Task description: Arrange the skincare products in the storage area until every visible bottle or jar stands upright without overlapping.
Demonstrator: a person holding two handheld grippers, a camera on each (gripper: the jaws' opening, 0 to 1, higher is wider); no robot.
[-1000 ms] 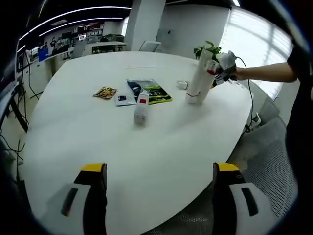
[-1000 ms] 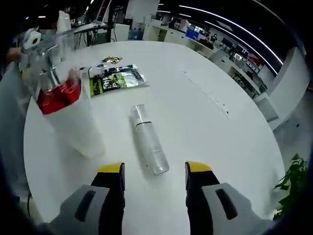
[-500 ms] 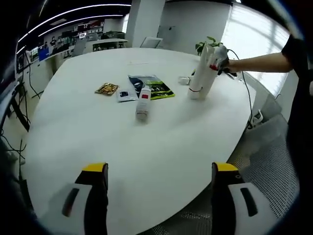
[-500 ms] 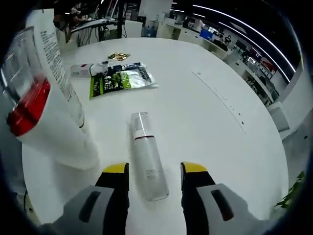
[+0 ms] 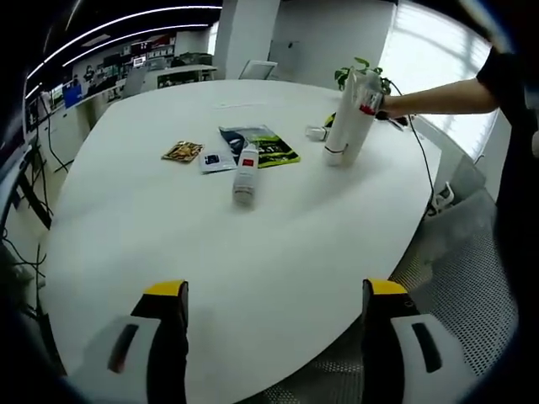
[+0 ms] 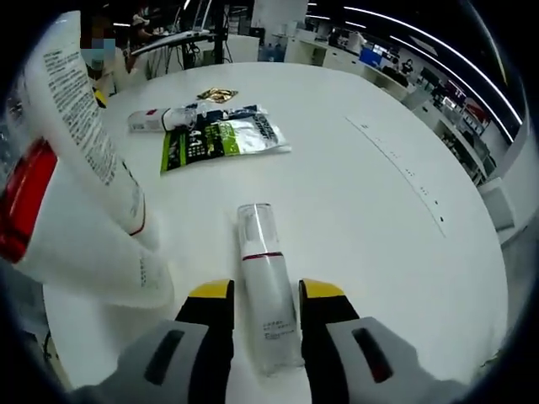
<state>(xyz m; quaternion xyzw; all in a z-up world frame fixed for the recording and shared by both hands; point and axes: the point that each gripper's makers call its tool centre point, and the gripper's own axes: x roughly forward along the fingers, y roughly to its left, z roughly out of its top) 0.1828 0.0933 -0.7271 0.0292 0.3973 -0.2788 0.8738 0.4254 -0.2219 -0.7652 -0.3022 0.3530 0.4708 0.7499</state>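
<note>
Right tool (image 6: 259, 295): jaws astride a clear-capped white bottle (image 6: 268, 286) lying flat on the white worktop (image 6: 354, 194), closing contact uncertain. Tall white tube (image 6: 80, 185) stands just left of it. Left tool (image 5: 268, 290): jaws wide apart, holding nothing, above the near worktop edge. Second small bottle (image 5: 246, 175) lies flat by green sachets (image 5: 268, 151).

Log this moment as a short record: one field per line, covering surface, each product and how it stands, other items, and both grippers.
surface: white table
tall white tube: upright, red band near the top
clear-capped bottle: lying flat between the right gripper's jaws
small white bottle: lying on its side, red label
other items: green packet, gold sachet
left gripper: open, holding nothing
right gripper: jaws close on either side of the clear-capped bottle; contact unclear
</note>
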